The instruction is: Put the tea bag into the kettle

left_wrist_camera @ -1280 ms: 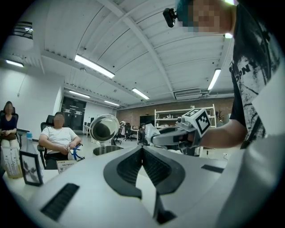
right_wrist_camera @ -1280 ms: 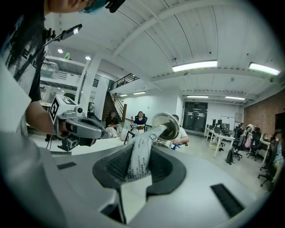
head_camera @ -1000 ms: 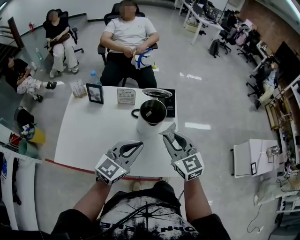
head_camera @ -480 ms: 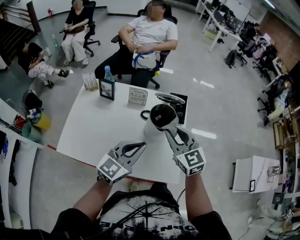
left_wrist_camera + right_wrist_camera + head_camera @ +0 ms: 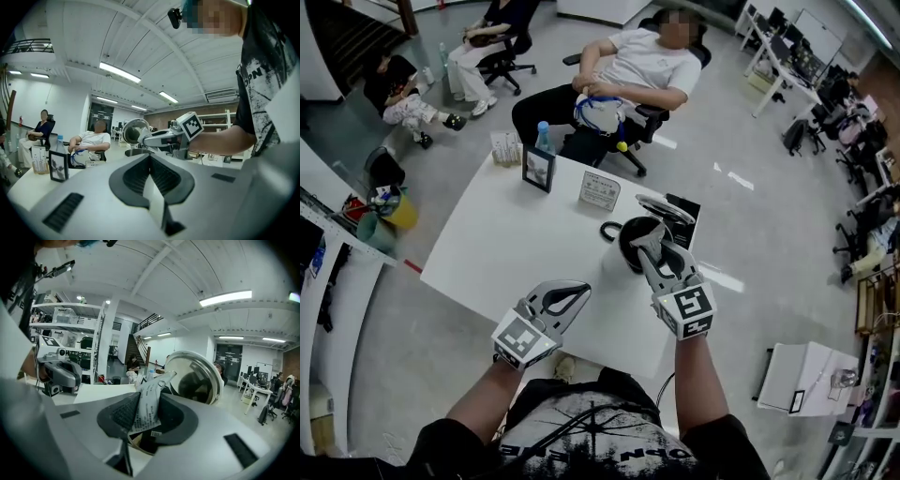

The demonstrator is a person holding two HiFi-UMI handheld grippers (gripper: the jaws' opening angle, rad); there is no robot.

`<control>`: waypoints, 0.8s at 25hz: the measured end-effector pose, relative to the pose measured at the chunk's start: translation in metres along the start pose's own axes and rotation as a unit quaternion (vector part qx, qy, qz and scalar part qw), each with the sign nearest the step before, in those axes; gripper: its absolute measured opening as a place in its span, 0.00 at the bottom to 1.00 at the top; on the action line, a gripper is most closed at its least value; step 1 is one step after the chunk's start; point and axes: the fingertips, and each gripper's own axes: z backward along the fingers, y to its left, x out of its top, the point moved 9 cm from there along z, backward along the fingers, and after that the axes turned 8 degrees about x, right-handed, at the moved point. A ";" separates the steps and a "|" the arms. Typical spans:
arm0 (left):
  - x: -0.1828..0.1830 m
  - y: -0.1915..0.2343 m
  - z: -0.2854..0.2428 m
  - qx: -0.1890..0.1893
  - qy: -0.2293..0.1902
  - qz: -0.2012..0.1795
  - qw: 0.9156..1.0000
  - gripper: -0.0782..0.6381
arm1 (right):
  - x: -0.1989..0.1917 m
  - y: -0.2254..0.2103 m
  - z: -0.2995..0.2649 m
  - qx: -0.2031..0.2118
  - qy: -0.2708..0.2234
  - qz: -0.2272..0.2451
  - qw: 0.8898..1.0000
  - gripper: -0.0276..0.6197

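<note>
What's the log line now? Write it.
right gripper: shut on tea bag | tea bag: above open kettle, not released | left gripper: shut, empty

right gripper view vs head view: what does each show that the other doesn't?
Only right gripper view: the tea bag pinched between the jaws of the right gripper, plus shelving. Only head view: that gripper's marker cube and the sign card. Both: kettle with lid raised, left gripper, white table.
</note>
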 end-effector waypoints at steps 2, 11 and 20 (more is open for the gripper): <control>-0.003 0.002 0.002 0.011 0.003 0.005 1.000 0.12 | -0.001 -0.005 -0.007 0.001 0.011 0.004 1.000 0.21; -0.010 0.002 0.004 0.039 0.001 0.027 0.999 0.12 | -0.013 -0.015 -0.022 -0.005 0.050 0.016 0.999 0.25; -0.013 0.004 0.002 0.045 0.003 0.032 0.998 0.12 | -0.021 -0.019 -0.025 -0.004 0.065 -0.002 0.998 0.40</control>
